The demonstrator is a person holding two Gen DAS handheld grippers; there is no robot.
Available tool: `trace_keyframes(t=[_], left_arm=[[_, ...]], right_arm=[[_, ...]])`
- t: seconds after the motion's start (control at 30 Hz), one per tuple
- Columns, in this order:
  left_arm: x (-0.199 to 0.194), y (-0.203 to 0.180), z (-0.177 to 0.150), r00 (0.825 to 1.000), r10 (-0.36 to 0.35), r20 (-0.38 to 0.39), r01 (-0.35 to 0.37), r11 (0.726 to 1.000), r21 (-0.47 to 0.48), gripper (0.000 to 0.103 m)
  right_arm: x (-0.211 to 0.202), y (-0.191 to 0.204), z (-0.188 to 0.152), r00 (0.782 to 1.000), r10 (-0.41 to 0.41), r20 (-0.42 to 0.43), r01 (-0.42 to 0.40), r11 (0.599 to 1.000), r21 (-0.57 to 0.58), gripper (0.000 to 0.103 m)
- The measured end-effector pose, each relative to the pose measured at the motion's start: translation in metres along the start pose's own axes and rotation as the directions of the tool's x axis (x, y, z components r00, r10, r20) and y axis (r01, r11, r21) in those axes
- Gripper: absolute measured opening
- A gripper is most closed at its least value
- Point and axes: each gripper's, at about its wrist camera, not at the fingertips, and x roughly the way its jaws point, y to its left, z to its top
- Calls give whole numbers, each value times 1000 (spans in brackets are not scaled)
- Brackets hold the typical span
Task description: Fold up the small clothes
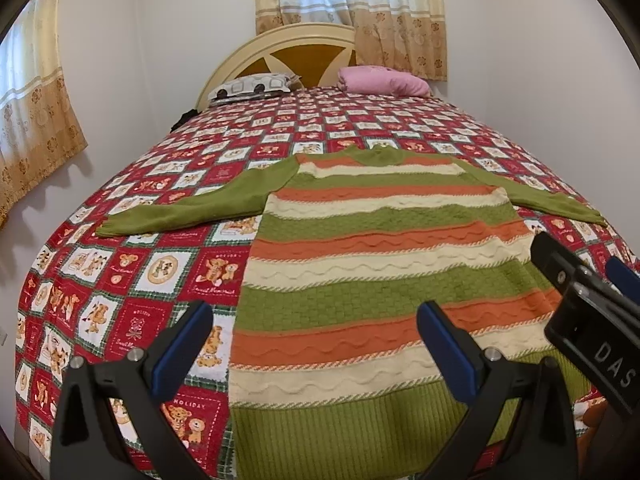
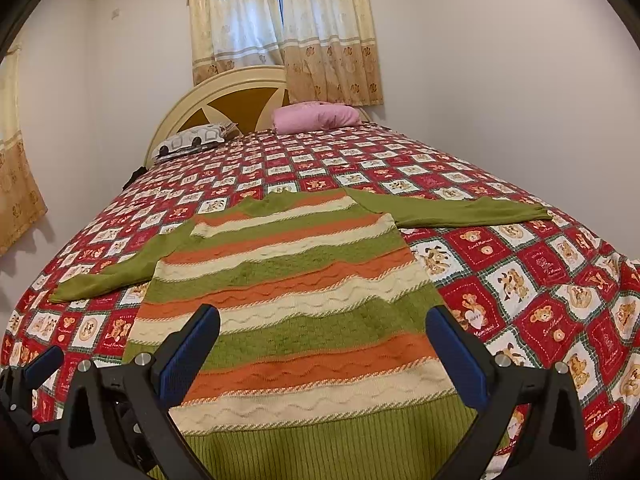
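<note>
A green, orange and cream striped knit sweater (image 1: 372, 264) lies flat (hem cut off below) on the red teddy-bear quilted bed (image 1: 132, 280); left hand-held gripper (image 1: 316, 356) and right hand-held gripper (image 2: 324, 356) both gape, empty.

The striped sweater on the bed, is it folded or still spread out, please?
Spread: the sweater lies flat, both green sleeves out sideways.

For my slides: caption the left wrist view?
Open left gripper above striped sweater spread flat on bedspread.
</note>
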Motion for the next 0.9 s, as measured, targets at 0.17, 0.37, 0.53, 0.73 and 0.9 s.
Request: trace_keyframes(t=[0.17,0.37,0.53,0.73,0.9], left_arm=[[1,-1,0,1000,-4,-1,4,1000,-4,103],[1,-1,0,1000,-4,-1,4,1000,-2,103],[0,-1,1,1000,-11,-2,11,1000,-11,103],[0,-2,1,1000,-12,-2,12,1000,-11,103],[0,-2,1,1000,-12,-3,12,1000,-13,103]], right_arm=[[0,-1,1,1000,0,-2,0,1000,1,102],[1,-1,1,1000,3,-5,-3,1000,1,102],[1,-1,0,1000,2,-6,-2,1000,1,102],[1,-1,0,1000,2,-6,-2,1000,1,102],[1,-1,1,1000,3,-4,-3,1000,-1,102]])
